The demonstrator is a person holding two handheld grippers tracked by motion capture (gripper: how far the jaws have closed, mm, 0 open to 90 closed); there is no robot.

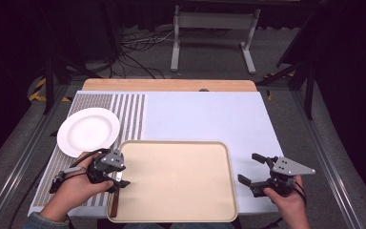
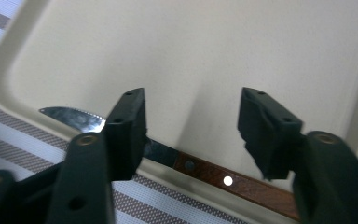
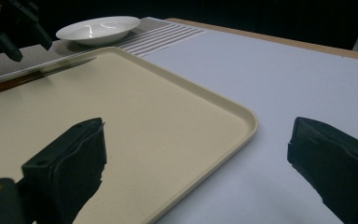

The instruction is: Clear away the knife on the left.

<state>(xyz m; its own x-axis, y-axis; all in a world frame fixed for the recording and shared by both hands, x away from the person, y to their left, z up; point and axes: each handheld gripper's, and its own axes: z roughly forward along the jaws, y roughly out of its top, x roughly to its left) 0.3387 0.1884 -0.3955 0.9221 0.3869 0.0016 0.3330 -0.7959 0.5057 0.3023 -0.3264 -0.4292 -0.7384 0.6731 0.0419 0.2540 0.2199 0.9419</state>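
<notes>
- One knife (image 2: pixel 205 172) lies along the left rim of the beige tray (image 1: pixel 181 176), wooden handle toward the person, blade tip away toward the white plate (image 1: pixel 88 131).
- Long axis runs near-to-far on the tabletop (image 1: pixel 209 114), parallel to the tray's left edge; in the high view the brown handle (image 1: pixel 114 204) shows at the tray's near-left corner.
- Left gripper view: serrated blade (image 2: pixel 72 116) rests on the rim, handle with rivets lying partly over it; knife flat, not lifted.
- Left gripper (image 1: pixel 116 177) hovers just above the knife, jaws about half open, nothing held; the knife passes below the gap, pads not pressing it.
- Left hand (image 1: pixel 76 188) comes in from the bottom left, jaws pointing right and down over the tray's left rim.
- Right gripper (image 1: pixel 251 171) wide open, empty, over bare tabletop just right of the tray.
- Right hand (image 1: pixel 288 202) at the near-right edge, jaws pointing left toward the tray, roughly level.
- Plate sits on the striped mat (image 1: pixel 128 114), far left, just beyond the tray corner.
</notes>
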